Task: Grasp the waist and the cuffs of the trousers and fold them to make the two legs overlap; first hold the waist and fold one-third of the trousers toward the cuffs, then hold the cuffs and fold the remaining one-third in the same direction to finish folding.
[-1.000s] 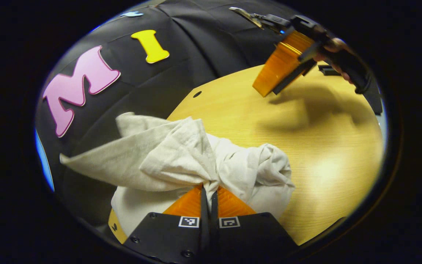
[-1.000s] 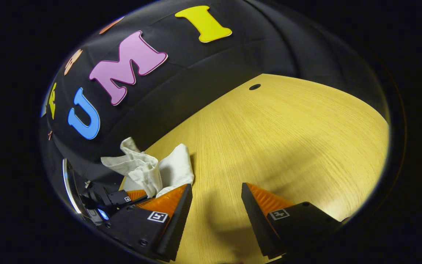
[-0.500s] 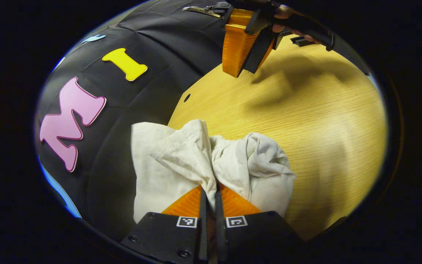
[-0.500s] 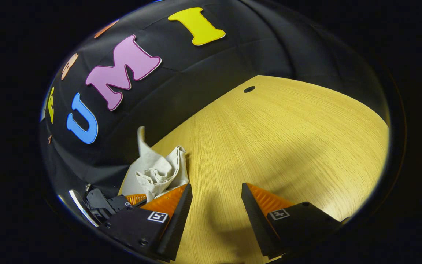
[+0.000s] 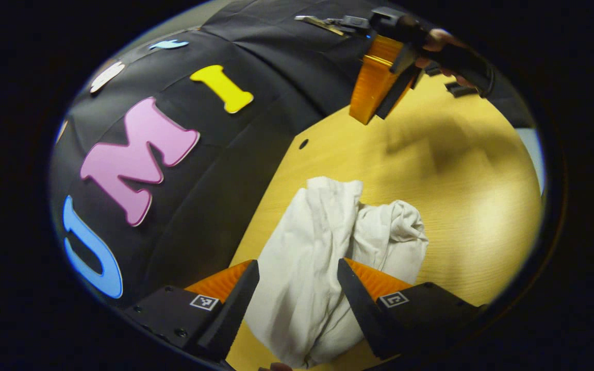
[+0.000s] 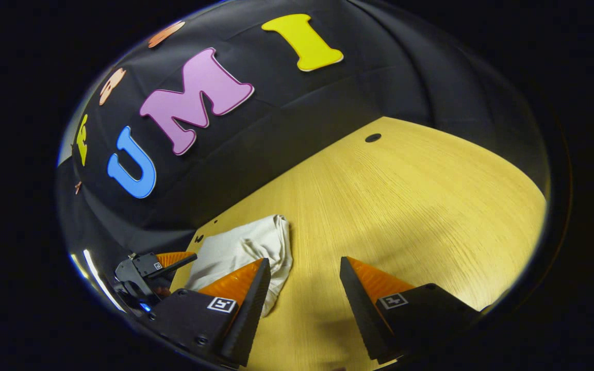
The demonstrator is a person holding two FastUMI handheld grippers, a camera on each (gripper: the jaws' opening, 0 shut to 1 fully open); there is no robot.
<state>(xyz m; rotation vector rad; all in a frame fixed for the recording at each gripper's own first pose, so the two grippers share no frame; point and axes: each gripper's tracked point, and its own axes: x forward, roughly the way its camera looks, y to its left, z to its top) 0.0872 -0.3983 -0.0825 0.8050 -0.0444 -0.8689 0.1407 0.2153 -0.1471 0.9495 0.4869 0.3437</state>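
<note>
- Left gripper (image 5: pixel 297 268): fingers spread apart, gripping nothing; pale cloth lies between and beneath them.
- Trousers (image 5: pixel 328 252): off-white, bunched in a rumpled heap on the table, near its edge by the booth wall.
- Right gripper (image 6: pixel 304 268): fingers apart, empty, above bare tabletop; trousers lie beside its left finger.
- Table (image 6: pixel 410 196): light wood.

No word, number or brand can be read on the things here. The only signs are small square black-and-white coded tags (image 5: pixel 204 302), one on the housing behind each finger of the left gripper (image 5: pixel 297 262), and a like pair (image 6: pixel 220 304) behind the fingers of the right gripper (image 6: pixel 304 259). Their patterns are blocky marks, not letters. In the right gripper view another such tag sits on the left gripper, too small to make out.
</note>
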